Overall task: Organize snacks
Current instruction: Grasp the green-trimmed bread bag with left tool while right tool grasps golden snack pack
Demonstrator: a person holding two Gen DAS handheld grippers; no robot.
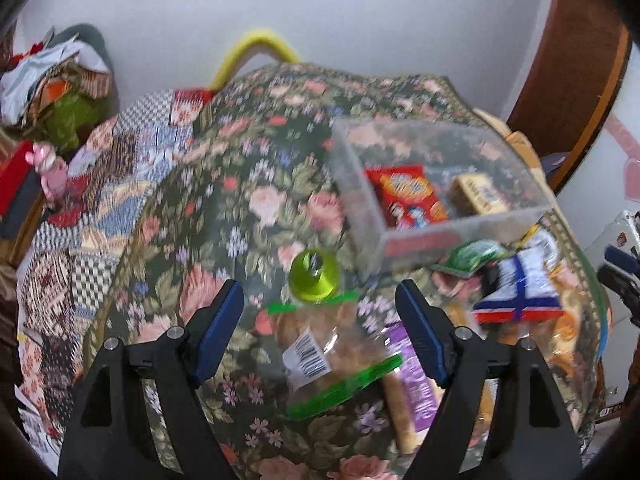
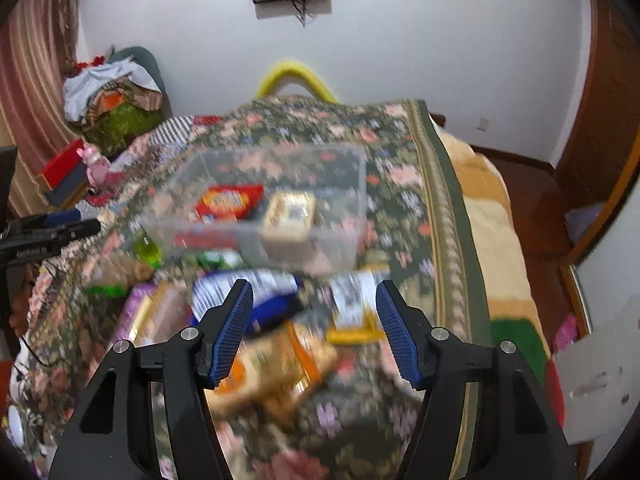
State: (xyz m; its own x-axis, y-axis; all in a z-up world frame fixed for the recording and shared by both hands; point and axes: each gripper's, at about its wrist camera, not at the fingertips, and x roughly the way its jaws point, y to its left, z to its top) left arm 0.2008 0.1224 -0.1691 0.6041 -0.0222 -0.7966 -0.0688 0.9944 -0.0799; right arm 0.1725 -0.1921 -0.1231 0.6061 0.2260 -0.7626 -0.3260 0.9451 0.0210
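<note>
So, early going. Left wrist view: clear bin [image 1: 360,184], rigid see-through plastic with straight walls, sits on the floral cloth [image 1: 240,208]. Two items lie in it: a red packet [image 1: 404,196], glossy, and a tan box [image 1: 478,194], blocky. Left gripper [image 1: 320,304] released, jaws wide, holding nothing, hovering over a clear bag [image 1: 320,348] with green strips and a barcode label; crinkly film, brownish contents. Just past it a green jelly cup [image 1: 314,276], round, translucent. To the right, outside the bin: purple pack [image 1: 416,384], blue-white pack [image 1: 524,288], small green pouch [image 1: 472,256].

Right wrist view, blurred: right gripper [image 2: 314,312] also released and empty, above the loose heap. An orange-tan bag [image 2: 276,360] lies between the fingers, a yellow-edged pack [image 2: 352,312] and blue-white pack [image 2: 248,288] beyond. Bin [image 2: 360,184] just behind the heap, same two items inside.

Judgement: two stowed; most snacks left to move.
</note>
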